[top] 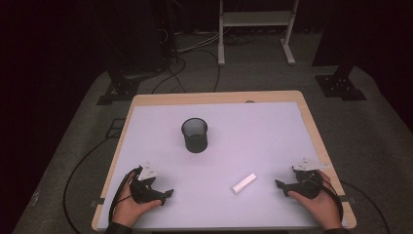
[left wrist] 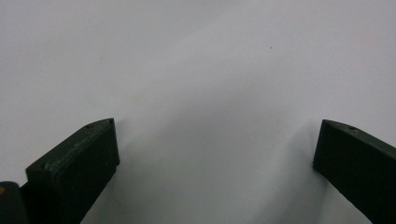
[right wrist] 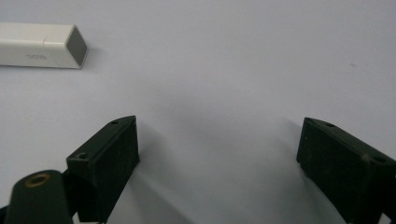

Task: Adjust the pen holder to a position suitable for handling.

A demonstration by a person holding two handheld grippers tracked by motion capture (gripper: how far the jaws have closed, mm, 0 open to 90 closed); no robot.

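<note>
A black mesh cup (top: 195,135) stands upright near the middle of the white table top (top: 243,126). A small white rectangular block (top: 243,183) lies flat toward the front right; in the right gripper view the block (right wrist: 42,45) sits at the upper left, with a grey end face. My left gripper (top: 169,193) rests at the front left, held by a hand, open with bare table between its jaws (left wrist: 215,140). My right gripper (top: 278,184) rests at the front right, a short way right of the block, open and empty (right wrist: 217,140).
The table has a wooden rim (top: 311,126). Behind it stand a white metal frame (top: 255,29) and dark stand feet (top: 341,85) on a grey floor with cables (top: 190,63). Open surface lies around the cup and between the grippers.
</note>
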